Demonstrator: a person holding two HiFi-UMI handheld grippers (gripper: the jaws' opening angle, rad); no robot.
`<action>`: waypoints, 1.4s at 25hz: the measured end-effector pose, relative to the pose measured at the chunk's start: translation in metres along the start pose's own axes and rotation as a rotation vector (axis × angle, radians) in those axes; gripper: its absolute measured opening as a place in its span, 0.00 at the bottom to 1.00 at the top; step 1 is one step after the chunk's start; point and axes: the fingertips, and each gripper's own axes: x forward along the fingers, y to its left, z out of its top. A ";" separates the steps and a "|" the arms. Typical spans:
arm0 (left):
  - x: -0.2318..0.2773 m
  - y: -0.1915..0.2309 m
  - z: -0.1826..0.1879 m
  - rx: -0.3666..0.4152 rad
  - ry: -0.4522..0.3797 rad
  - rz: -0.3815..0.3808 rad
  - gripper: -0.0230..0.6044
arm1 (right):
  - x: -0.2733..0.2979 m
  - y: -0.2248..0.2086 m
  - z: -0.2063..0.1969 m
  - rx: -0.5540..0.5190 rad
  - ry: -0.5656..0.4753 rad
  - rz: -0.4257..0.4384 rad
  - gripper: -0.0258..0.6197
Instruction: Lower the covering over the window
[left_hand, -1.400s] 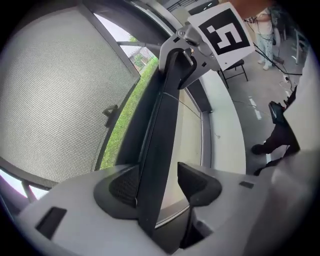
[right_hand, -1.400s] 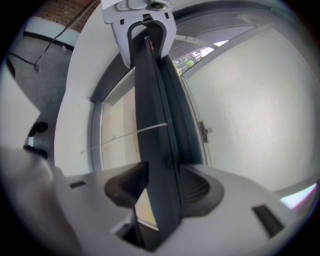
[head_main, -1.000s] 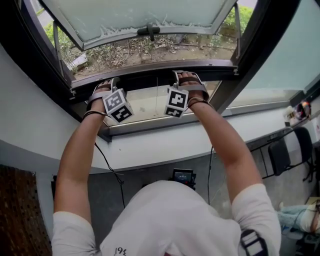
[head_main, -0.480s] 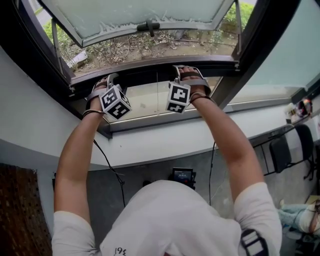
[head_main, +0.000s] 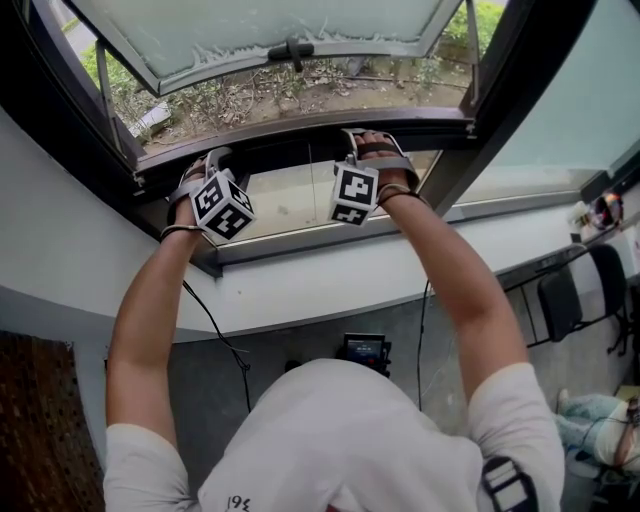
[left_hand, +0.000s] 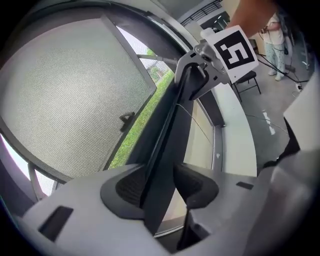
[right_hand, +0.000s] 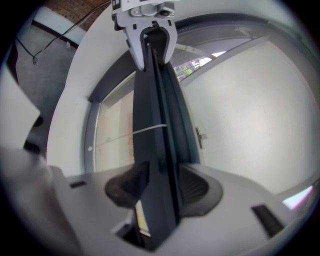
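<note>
**Two grips on one rail, ready to draw it down**

Head view: I have the left gripper (head_main: 212, 160) and the right gripper (head_main: 368, 143) on the dark rail (head_main: 290, 145), which I take for the covering's bottom bar. They sit apart, either side of the rail's middle, so a pull should keep it level. Past the rail the sash (head_main: 250, 30) swings open over greenery. Just under the rail is a pale pane (head_main: 290, 200), then a white sill (head_main: 330, 285). Well below the rail lie grey floor (head_main: 575, 375), a cable (head_main: 215, 330) and a chair (head_main: 560, 305).

Left gripper view: my jaws stand fairly wide yet pinch the rail between their pads. The covering's cloth I cannot make out.

Right gripper view: pads closed on the rail too, gripping across its thickness.
</note>
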 end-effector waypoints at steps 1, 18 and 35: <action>0.000 0.000 0.000 -0.010 -0.004 0.001 0.34 | 0.000 0.000 0.000 0.004 0.000 0.001 0.32; -0.031 0.009 0.024 -0.317 -0.132 0.005 0.34 | -0.022 -0.011 -0.007 0.110 -0.008 -0.007 0.32; -0.087 0.008 0.061 -0.481 -0.270 0.010 0.34 | -0.080 -0.041 0.005 0.300 -0.112 -0.031 0.27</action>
